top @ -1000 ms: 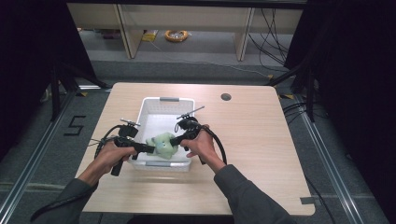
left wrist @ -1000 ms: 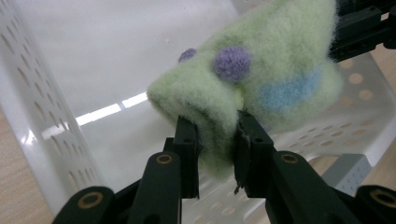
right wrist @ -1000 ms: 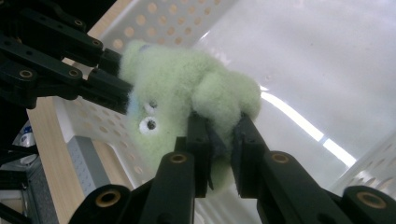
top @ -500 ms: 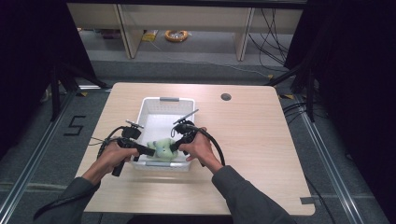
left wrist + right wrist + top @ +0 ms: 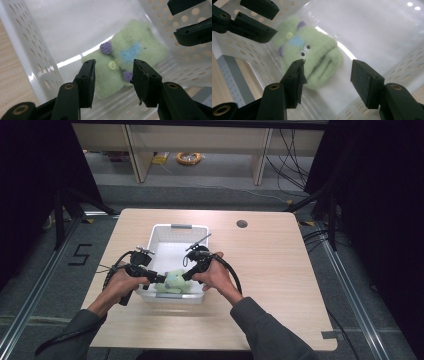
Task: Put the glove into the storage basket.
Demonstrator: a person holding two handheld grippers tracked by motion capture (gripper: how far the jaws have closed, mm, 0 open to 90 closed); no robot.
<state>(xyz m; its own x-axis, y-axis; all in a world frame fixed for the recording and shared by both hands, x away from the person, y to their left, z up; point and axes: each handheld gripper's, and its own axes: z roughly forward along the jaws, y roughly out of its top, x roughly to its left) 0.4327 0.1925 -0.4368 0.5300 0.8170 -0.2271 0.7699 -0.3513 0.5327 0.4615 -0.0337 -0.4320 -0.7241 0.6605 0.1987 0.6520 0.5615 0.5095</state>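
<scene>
Green plush toy (image 5: 125, 60) lies flat in white basket (image 5: 165, 231); tongs open.

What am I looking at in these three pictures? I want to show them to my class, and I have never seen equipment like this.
A person sits at a wooden table and holds a hand tool in each hand; each tool ends in a two-jaw claw. One picture is taken from above the table. The other two come from small cameras riding on each tool, looking along its black jaws.

On the table stands a white perforated basket. In it lies a soft green toy with a yellow button, a blue patch and purple knobs. Beyond the basket is a small dark round spot.

The left claw and the right claw have just been opening. Both stand open over the toy, which lies loose in the basket: nothing is held.
</scene>
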